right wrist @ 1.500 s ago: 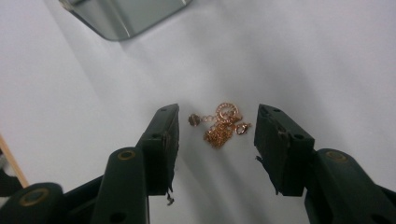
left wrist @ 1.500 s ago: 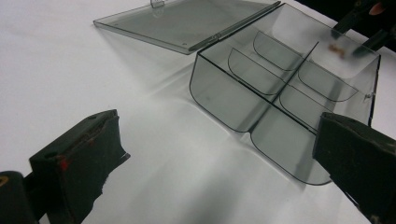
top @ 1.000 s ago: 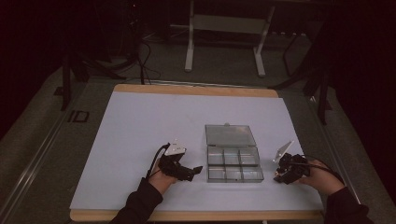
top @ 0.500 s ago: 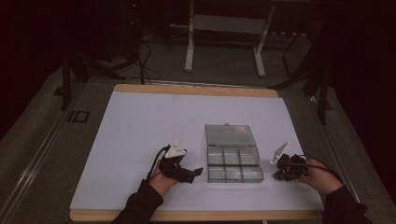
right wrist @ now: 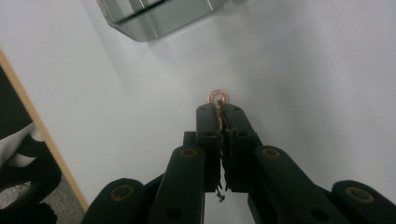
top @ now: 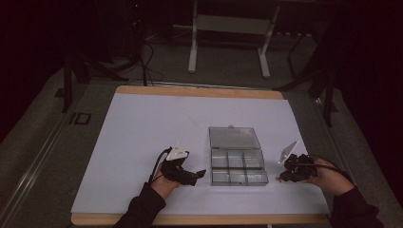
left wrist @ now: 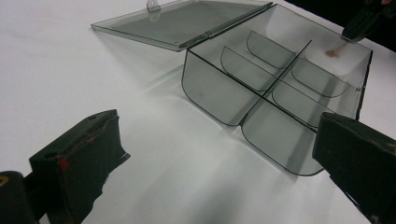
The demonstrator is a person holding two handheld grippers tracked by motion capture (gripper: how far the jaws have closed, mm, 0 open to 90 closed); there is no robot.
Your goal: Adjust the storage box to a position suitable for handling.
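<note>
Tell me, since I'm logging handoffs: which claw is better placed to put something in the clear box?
Right. The right claw is shut on a small copper ring beside the open clear plastic compartment box; the left claw is open.

Smoky grey clear box (top: 236, 156) on white sheet (top: 142, 137), copper ring (right wrist: 218, 97) in black right tool (right wrist: 223, 108).

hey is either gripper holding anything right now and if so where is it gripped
Yes. The right gripper is shut on a small copper ring, pinching its near edge so most of the ring sticks out past the jaws. The left gripper is open, holding nothing.
</note>
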